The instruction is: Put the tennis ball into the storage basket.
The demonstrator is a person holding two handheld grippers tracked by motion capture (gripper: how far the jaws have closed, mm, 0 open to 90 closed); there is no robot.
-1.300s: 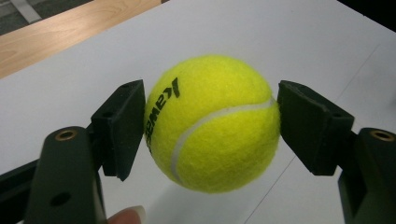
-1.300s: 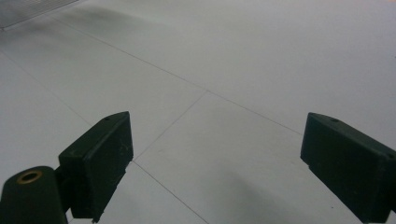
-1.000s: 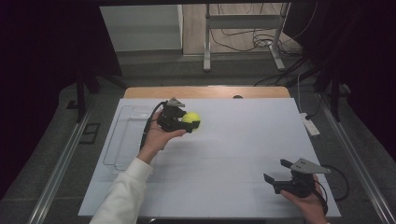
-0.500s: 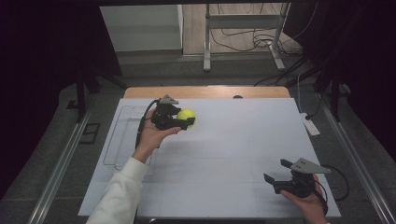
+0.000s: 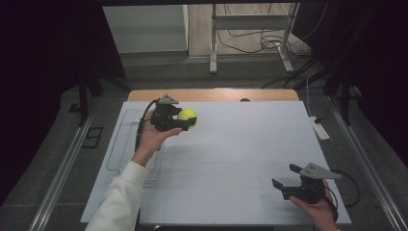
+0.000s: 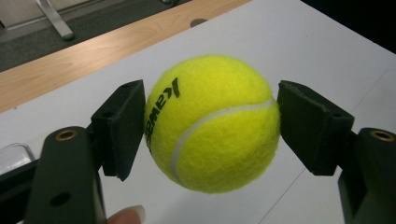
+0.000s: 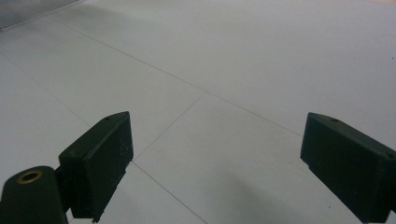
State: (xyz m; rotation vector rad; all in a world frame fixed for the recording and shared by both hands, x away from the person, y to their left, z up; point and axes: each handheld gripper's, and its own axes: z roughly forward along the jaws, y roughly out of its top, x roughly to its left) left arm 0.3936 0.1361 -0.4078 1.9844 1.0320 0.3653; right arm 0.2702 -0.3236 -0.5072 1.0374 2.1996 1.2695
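The left gripper (image 5: 185, 121) is clamped on a yellow tennis ball (image 5: 187, 117), which it holds in the air above the far left part of the white table (image 5: 240, 159). In the left gripper view the two black pads (image 6: 122, 125) press against opposite sides of the ball (image 6: 212, 122), whose white seam curves across its front and whose black printed lettering faces the left pad; the ball hangs clear of the white surface beneath it. The left hand (image 5: 155, 137) wraps the gripper body from below, a white sleeve (image 5: 120, 202) running back to the near edge. Just left of that hand a clear plastic tray (image 5: 120, 144) lies on the table. The right gripper (image 5: 285, 180) sits low at the near right corner, well apart from the ball, held by the right hand (image 5: 315, 209). Its jaws stand wide apart with nothing between them; the right gripper view looks across bare white tabletop (image 7: 224, 70) marked with thin lines. A strip of wooden tabletop (image 5: 211, 95) shows along the far edge.
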